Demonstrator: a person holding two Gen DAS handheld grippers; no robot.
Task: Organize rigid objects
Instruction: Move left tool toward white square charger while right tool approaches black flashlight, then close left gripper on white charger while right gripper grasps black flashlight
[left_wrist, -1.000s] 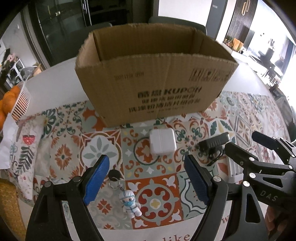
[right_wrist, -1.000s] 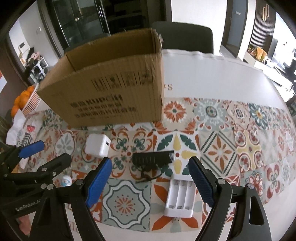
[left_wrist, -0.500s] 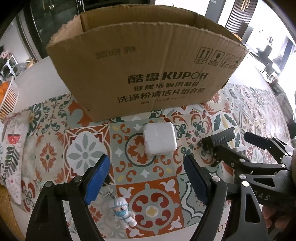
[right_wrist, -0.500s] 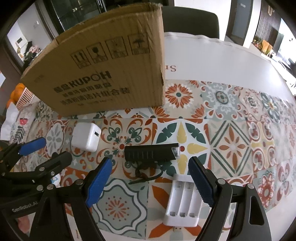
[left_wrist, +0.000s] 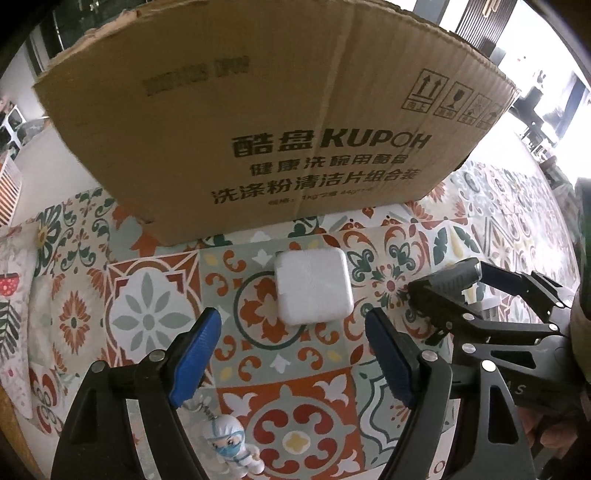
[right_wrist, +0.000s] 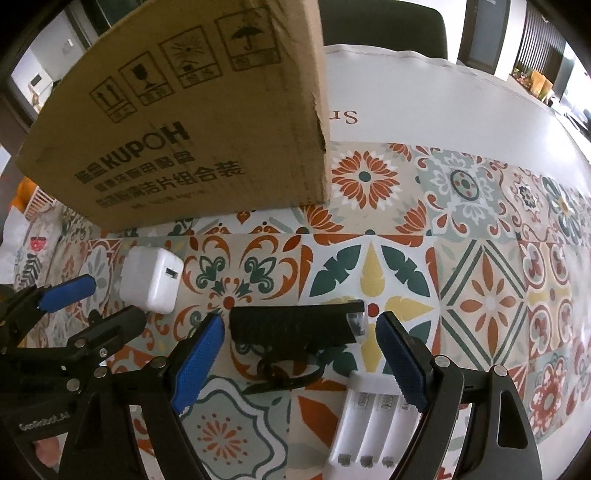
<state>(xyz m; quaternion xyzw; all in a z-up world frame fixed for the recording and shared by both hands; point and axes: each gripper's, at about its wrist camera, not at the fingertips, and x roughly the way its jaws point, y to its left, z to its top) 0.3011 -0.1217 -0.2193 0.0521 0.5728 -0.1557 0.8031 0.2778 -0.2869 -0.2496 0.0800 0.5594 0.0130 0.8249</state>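
Observation:
A white square charger (left_wrist: 313, 291) lies on the patterned cloth just in front of the cardboard box (left_wrist: 280, 122). My left gripper (left_wrist: 293, 339) is open, its blue fingers just short of the charger on either side. In the right wrist view the charger (right_wrist: 153, 280) lies at the left. A black bike light (right_wrist: 295, 326) with a strap lies between the tips of my open right gripper (right_wrist: 301, 339). The light also shows in the left wrist view (left_wrist: 448, 282), partly behind the right gripper.
A white battery holder (right_wrist: 369, 424) lies under the right gripper's right finger. A small masked figure keychain (left_wrist: 231, 441) lies under the left gripper. The box (right_wrist: 192, 122) stands close ahead. A fruit basket (right_wrist: 31, 199) sits at the far left.
Both grippers have moved forward and down toward the table. The left has closed in on the charger, the right on the black light. Both stay open.

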